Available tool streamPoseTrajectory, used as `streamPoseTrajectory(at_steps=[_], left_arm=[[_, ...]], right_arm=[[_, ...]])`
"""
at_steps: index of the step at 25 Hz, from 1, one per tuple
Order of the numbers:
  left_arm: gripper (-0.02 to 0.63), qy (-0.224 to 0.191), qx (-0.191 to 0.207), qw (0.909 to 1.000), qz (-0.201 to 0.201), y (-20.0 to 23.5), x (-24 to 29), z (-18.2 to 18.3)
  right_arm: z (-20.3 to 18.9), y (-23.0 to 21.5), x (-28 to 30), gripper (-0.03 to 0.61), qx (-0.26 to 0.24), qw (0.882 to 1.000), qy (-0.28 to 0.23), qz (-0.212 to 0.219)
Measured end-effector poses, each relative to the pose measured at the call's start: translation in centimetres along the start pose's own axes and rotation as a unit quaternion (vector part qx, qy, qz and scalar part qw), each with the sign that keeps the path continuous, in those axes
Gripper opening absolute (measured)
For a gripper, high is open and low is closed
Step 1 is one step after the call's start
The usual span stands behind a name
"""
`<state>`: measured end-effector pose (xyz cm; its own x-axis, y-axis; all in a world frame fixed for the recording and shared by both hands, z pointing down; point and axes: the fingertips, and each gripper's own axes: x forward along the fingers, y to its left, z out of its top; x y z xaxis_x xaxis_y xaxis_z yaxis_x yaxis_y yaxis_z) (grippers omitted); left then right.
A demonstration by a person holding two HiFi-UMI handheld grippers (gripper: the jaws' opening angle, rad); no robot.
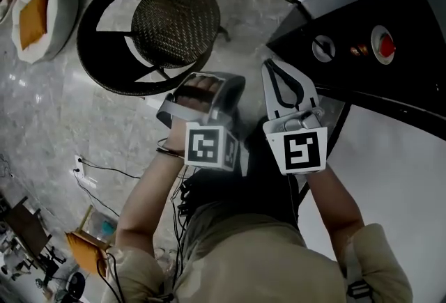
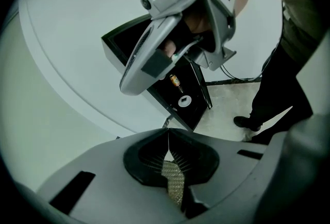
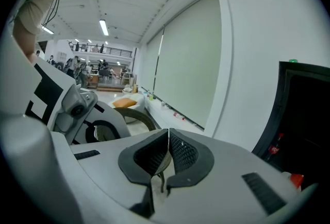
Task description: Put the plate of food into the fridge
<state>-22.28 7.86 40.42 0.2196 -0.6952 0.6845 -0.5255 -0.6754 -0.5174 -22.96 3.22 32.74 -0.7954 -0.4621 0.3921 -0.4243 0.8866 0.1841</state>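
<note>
Hovering side by side, the left gripper [image 2: 168, 134] and the right gripper [image 3: 168, 133] both have their fingers pressed together with nothing between them. In the head view the black fridge [image 1: 397, 86] sits at 2 o'clock. A white plate [image 1: 383, 44] with something red on it shows inside. A wicker stool [image 1: 175, 21] stands at 11 o'clock.

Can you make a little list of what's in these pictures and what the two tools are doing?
Left tool: shut, holding nothing
Right tool: shut, holding nothing
Floor: grey marble, with a round wicker chair and a white cushion
Beside the right tool: black cabinet
Plate of food: not in sight
</note>
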Motion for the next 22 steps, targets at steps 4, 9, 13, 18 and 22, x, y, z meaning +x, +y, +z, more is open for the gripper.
streamPoseTrajectory(at_steps=[4,9,13,18,22], left_arm=[[0.011,-0.009,-0.002,0.9999,0.005,0.1,-1.4,0.7],[0.011,-0.032,-0.032,0.9988,0.016,1.0,-3.2,3.2],[0.011,-0.043,-0.056,0.9971,0.025,2.2,-3.9,6.3],[0.011,-0.047,-0.049,0.9973,0.026,1.5,-3.6,10.4],[0.011,-0.063,-0.02,0.9968,0.045,1.9,-4.7,14.8]], right_arm=[[0.8,-0.1,-1.5,0.023,-0.003,1.0,-0.008,-0.015],[2.0,-1.3,-4.4,0.023,-0.002,0.999,-0.015,-0.038],[2.5,-3.4,-7.3,0.023,0.018,0.998,-0.021,-0.051],[1.8,-5.8,-11.3,0.023,0.03,0.997,-0.026,-0.059],[3.0,-7.9,-15.3,0.023,0.029,0.996,-0.032,-0.081]])
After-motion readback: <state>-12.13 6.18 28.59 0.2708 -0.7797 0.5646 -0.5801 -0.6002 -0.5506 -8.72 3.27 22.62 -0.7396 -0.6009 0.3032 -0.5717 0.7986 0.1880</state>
